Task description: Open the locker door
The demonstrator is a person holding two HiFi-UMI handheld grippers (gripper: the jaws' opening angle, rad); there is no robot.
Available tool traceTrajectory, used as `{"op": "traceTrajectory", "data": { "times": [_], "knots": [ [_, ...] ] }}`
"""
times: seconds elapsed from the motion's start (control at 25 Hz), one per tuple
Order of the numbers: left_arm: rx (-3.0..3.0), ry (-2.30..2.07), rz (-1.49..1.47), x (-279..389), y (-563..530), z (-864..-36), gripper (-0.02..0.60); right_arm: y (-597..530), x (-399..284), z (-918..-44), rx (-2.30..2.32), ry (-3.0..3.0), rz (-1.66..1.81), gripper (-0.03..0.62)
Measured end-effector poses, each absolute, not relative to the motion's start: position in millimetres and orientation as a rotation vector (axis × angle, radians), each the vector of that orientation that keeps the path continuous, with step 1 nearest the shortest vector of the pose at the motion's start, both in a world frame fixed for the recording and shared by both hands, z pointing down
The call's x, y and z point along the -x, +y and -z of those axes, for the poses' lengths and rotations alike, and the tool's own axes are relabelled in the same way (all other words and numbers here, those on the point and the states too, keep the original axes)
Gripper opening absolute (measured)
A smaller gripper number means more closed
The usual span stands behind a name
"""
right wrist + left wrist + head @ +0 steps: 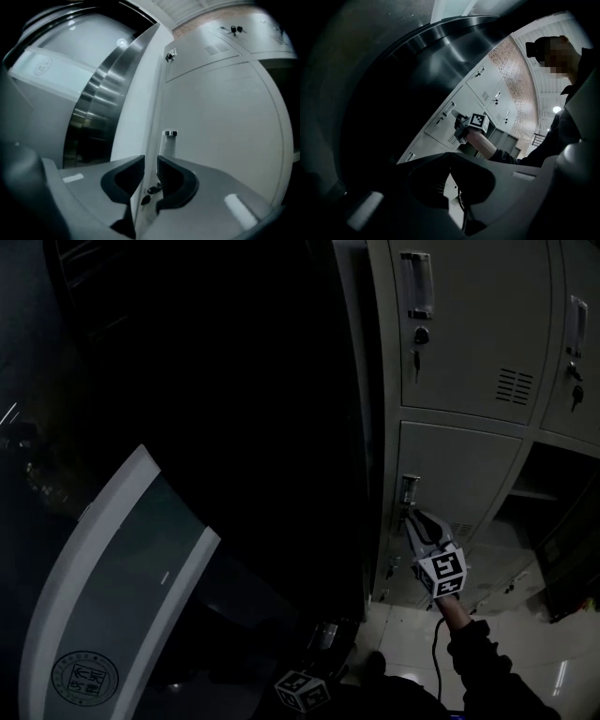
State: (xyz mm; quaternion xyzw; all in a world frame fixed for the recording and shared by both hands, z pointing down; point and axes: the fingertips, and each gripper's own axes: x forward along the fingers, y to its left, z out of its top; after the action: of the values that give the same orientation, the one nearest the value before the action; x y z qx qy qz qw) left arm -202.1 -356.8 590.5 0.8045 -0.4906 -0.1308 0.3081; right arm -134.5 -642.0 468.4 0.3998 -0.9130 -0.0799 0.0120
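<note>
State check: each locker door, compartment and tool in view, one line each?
Lower grey metal locker door: closed.
Upper grey metal locker door: closed, key in its lock.
Locker compartment at right: open, dark inside.
Right tool: open, the lower door's edge between its jaws, not clamped.
Left tool: looks shut, empty.

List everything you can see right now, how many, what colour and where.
locker doors: several, grey, right side
handles: at least three, metallic, on door edges
keys: at least two, dark, in the locks
open compartment: one, dark, lower right
curved panel: one, white and grey, lower left
floor: pale, glossy, below lockers
right gripper: one, grey, fingers apart, facing a lower door's handle
left gripper: one, grey, fingers together, empty, held low
sleeve: dark, right arm
</note>
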Motion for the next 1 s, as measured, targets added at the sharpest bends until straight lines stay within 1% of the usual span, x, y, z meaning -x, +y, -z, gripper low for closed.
{"op": "traceTrajectory", "data": {
  "times": [0.08, 0.2, 0.28, 0.32, 0.44, 0.48, 0.52, 0.56, 0.6, 0.68, 0.84, 1.0],
  "knots": [
    [-2.130, -1.314, 0.350, 204.9, -378.0, -586.0, 0.017, -668.1, 144.9, -467.0, -1.288, -2.852, 0.218, 0.076],
    [-2.131, -1.319, 0.336, 207.7, -397.6, -585.5, 0.015, -686.7, 157.2, -468.6, -1.328, -2.840, 0.236, 0.103],
    [-2.131, -1.317, 0.329, 210.0, -407.6, -584.4, 0.015, -693.1, 160.7, -467.6, -1.367, -2.826, 0.261, 0.082],
    [-2.131, -1.317, 0.324, 211.6, -411.3, -583.5, 0.015, -694.7, 160.9, -467.2, -1.398, -2.824, 0.260, 0.062],
    [-2.125, -1.311, 0.299, 212.8, -416.2, -585.5, 0.017, -695.4, 161.8, -468.2, -1.478, -2.813, 0.207, 0.030],
    [-2.125, -1.306, 0.289, 210.9, -416.8, -587.4, 0.015, -695.9, 164.0, -468.0, -1.496, -2.806, 0.186, 0.035],
    [-2.125, -1.300, 0.280, 208.0, -417.4, -588.4, 0.015, -697.1, 166.1, -466.9, -1.516, -2.799, 0.174, 0.075],
    [-2.124, -1.294, 0.273, 205.0, -417.6, -588.9, 0.015, -699.0, 167.0, -465.3, -1.540, -2.800, 0.166, 0.095],
    [-2.121, -1.289, 0.268, 202.2, -416.6, -589.6, 0.015, -700.6, 166.5, -463.9, -1.559, -2.807, 0.158, 0.063],
    [-2.107, -1.287, 0.262, 197.6, -411.1, -592.0, 0.015, -699.4, 164.3, -462.9, -1.537, -2.841, 0.141, 0.045],
    [-2.089, -1.278, 0.264, 187.1, -393.4, -597.5, 0.015, -665.7, 162.4, -460.1, -1.333, -2.960, 0.149, 0.035],
    [-2.113, -1.228, 0.264, 169.4, -363.6, -601.2, 0.017, -592.6, 137.8, -462.8, -1.183, -3.056, 0.152, 0.050]
  ]
}}
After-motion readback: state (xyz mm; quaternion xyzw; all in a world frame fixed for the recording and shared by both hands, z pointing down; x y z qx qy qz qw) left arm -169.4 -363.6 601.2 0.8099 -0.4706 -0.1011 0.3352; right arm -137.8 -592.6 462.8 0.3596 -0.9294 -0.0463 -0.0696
